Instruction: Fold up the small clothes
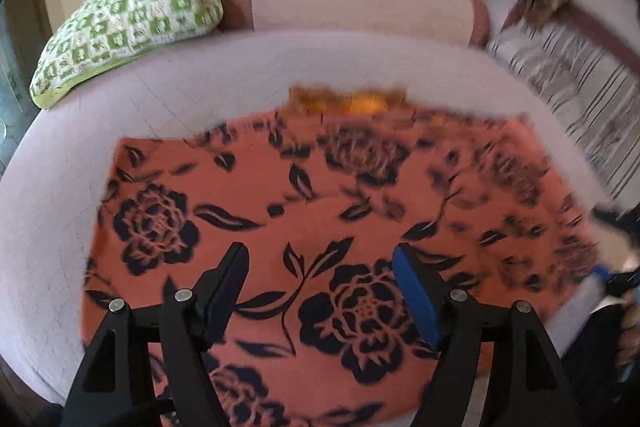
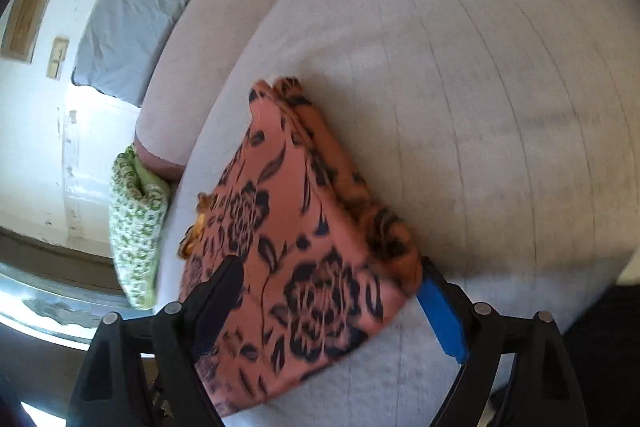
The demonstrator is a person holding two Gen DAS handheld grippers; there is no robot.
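A salmon-orange garment with a black flower print [image 1: 304, 195] lies spread flat on a pale pink bed sheet [image 1: 192, 79]. My left gripper [image 1: 320, 267] hovers open over its near part, with nothing between the fingers. In the right wrist view the same garment [image 2: 296, 247] shows folded over in layers, with an orange frilled edge at its far side. My right gripper [image 2: 328, 279] is open and straddles the garment's near corner, one finger on each side. The right gripper and the hand holding it also show at the right edge of the left wrist view [image 1: 616, 287].
A green-and-white patterned pillow [image 1: 128, 23] lies at the far left of the bed, next to a pink bolster [image 1: 352, 3]. A striped cloth [image 1: 568, 75] lies at the far right. A grey-blue sheet [image 2: 140, 15] and a white wall are behind the bed.
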